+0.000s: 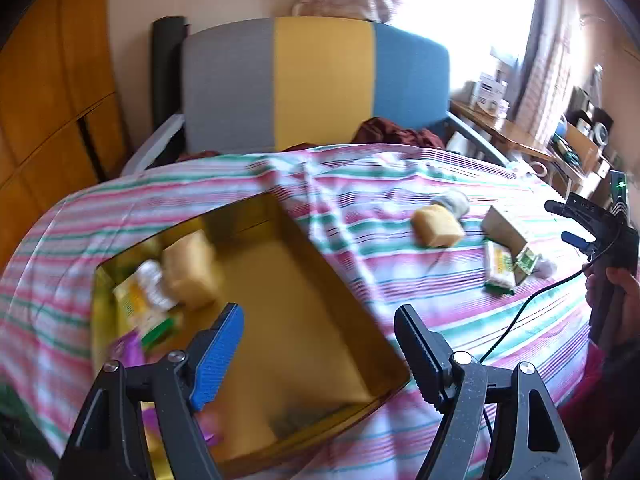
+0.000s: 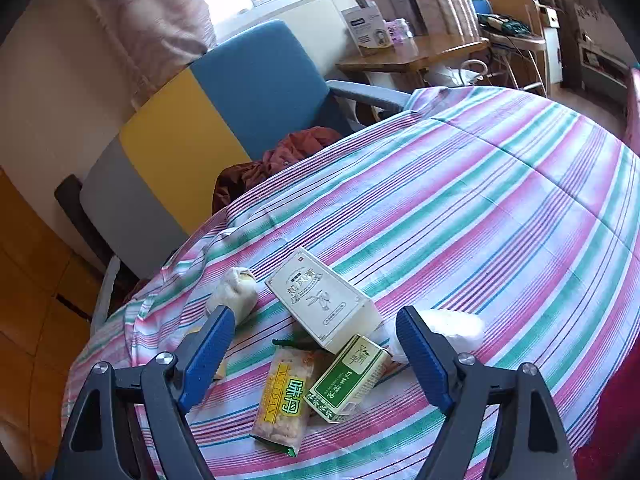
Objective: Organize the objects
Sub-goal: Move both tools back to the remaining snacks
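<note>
Left tongs (image 1: 318,350): held wide apart, nothing gripped; poised over the gold box (image 1: 384,360), judged free after a drop-off.
Right tongs (image 2: 316,354): spread wide, empty; aimed down at the loose pile, judged lined up for a pick.
Between the right tongs: snack packet (image 2: 282,404), green carton (image 2: 348,380), white box (image 2: 324,300) overlapping.
Gold box: packets already collected at its far end.
Bed (image 2: 480,200): striped cover; a yellow block (image 1: 438,226) is left unsorted.

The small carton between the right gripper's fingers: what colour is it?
Green and white small carton; right wrist view.
</note>
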A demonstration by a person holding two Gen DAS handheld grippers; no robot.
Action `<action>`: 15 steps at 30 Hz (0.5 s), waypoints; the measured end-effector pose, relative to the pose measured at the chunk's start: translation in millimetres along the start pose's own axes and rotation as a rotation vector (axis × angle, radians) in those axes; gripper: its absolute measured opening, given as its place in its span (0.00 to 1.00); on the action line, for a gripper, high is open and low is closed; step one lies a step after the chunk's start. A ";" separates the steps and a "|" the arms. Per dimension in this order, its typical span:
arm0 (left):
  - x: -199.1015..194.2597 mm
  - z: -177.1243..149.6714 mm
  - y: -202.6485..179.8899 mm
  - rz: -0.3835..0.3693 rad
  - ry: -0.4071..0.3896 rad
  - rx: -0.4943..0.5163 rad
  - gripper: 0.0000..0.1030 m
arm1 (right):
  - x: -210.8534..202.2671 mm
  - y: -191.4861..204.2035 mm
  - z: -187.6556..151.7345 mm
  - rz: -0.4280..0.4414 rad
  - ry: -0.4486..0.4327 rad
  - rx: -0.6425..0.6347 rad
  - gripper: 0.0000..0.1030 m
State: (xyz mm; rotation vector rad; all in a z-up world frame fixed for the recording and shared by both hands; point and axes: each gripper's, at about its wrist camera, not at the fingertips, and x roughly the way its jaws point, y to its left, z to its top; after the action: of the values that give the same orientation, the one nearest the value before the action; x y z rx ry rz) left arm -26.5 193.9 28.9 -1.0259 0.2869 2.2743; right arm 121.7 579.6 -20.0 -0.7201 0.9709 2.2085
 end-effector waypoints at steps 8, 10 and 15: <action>51.5 39.3 -59.7 -0.100 0.085 0.017 0.76 | 0.3 -17.0 2.5 0.053 0.030 0.101 0.82; 70.3 47.3 -73.3 -0.120 0.123 0.010 0.76 | 1.2 -17.5 2.4 0.061 0.035 0.107 0.82; 114.8 65.1 -99.5 -0.129 0.185 -0.021 0.82 | 3.3 -17.5 2.0 0.088 0.052 0.115 0.82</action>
State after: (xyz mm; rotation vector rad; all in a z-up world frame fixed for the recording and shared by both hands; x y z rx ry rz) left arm -62.3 351.4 -6.4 -1.2322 0.2657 2.0748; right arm 131.4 591.7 -28.9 -0.6967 1.1662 2.1976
